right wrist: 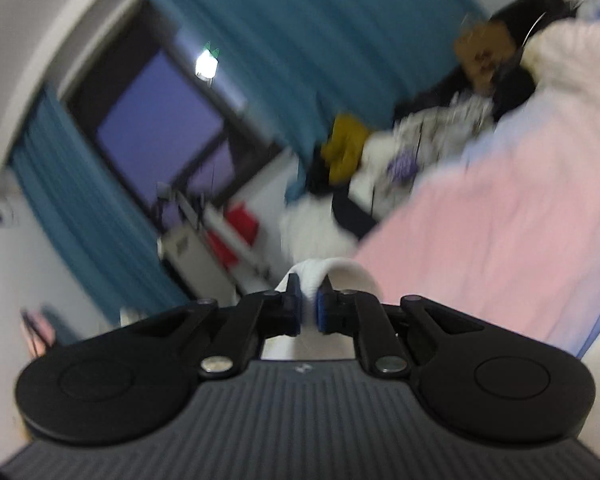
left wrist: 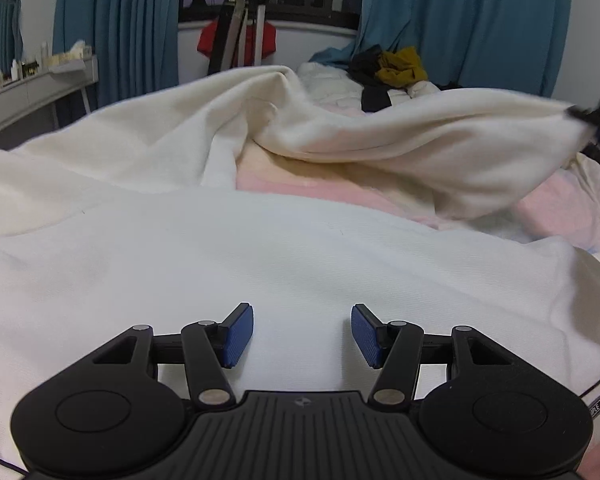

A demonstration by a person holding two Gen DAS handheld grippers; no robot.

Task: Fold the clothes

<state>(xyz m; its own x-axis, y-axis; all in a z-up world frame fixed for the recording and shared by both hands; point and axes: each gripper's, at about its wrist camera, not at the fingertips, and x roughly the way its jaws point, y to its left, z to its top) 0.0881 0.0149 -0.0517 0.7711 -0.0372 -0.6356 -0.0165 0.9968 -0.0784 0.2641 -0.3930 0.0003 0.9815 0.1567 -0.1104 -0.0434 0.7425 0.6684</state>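
Cream garment [left wrist: 284, 248], soft, rumpled folds

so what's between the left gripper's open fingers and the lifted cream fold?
Left wrist view: flat white garment, then a patch of pink bedding before the lifted fold. Left gripper holds nothing.

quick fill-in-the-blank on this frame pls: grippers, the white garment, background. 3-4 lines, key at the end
1. The left gripper is ____ over the white garment.
2. The right gripper is shut on a fold of ____ fabric.
3. The bedsheet under the garment is ____ in colour.
4. The curtains beside the window are ____.

Missing words: open; white; pink; teal
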